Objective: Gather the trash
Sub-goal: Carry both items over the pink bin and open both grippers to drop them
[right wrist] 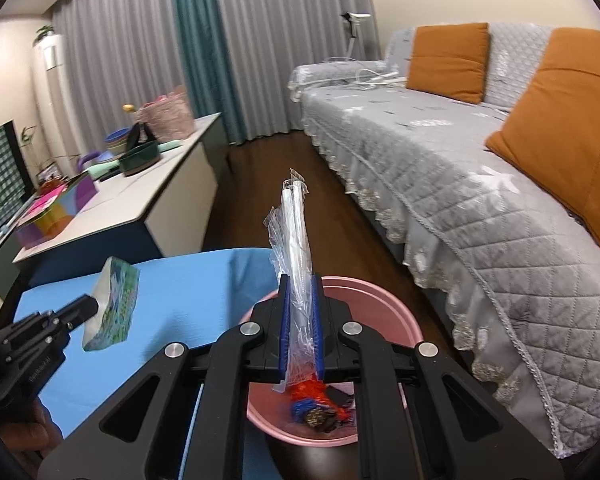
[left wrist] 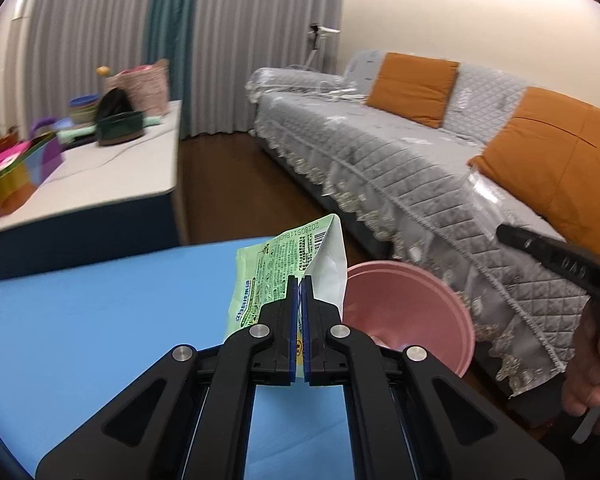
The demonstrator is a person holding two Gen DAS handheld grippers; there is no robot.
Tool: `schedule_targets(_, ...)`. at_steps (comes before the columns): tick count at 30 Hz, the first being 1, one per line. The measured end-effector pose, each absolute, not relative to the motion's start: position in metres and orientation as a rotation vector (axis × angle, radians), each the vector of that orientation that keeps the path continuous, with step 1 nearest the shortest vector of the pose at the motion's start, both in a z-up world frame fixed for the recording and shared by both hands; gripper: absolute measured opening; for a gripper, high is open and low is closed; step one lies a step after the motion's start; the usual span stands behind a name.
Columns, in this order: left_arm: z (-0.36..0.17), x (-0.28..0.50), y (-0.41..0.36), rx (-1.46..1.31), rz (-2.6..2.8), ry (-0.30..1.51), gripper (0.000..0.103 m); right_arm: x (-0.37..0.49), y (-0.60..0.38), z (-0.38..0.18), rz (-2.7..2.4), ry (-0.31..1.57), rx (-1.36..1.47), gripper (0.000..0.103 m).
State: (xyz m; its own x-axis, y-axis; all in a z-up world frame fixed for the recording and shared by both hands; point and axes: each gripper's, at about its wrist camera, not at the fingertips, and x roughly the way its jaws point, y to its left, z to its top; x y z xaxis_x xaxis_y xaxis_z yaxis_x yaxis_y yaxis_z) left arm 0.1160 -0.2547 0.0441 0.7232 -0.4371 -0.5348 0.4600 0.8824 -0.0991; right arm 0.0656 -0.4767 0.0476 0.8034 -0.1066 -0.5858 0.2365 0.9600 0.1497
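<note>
Claw-pinched (left wrist: 300, 280) crumpled green wrapper (left wrist: 260, 280)

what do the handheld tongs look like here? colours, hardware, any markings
Both tongs, left and right, are matte black linkage frames with round silver pivot bolts and flat blue pads lining the inner finger faces. The left one's side, seen from the right wrist view, carries small pale lettering, too blurred to read. No cables or sleeves show.

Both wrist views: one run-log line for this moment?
left gripper: shut on green wrapper | right gripper: shut on clear plastic wrapper | pink bin: holds trash, below right gripper
</note>
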Motion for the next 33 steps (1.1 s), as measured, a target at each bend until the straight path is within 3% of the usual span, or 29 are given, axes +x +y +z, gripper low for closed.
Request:
schedule_targets(18,0.012,0.146,-0.350,0.039,-0.747,0.659,0.002,0.083,-0.514,0.016,-0.242,0.698,0.260,0.010)
schedule_targets(21,0.004,0.152,-0.354,0.024,-0.789,0.700,0.002,0.086,-0.518,0.011,-0.262,0.725,0.268,0.020)
schedule_targets(22,0.000,0.156,-0.356,0.031,-0.793,0.723,0.010,0.087,-0.519,0.009,-0.277,0.732,0.273,0.039)
schedule_targets(23,-0.004,0.157,-0.357,0.042,-0.781,0.744,0.032,0.087,-0.521,0.008,-0.289,0.732,0.279,0.051)
schedule_targets(25,-0.007,0.159,-0.352,0.038,-0.747,0.749,0.049,0.087,-0.525,0.007,-0.307,0.737,0.289,0.054)
schedule_targets(33,0.010,0.145,-0.319,0.023,-0.710,0.722,0.052,0.077,-0.526,0.015,-0.335,0.715,0.300,0.074)
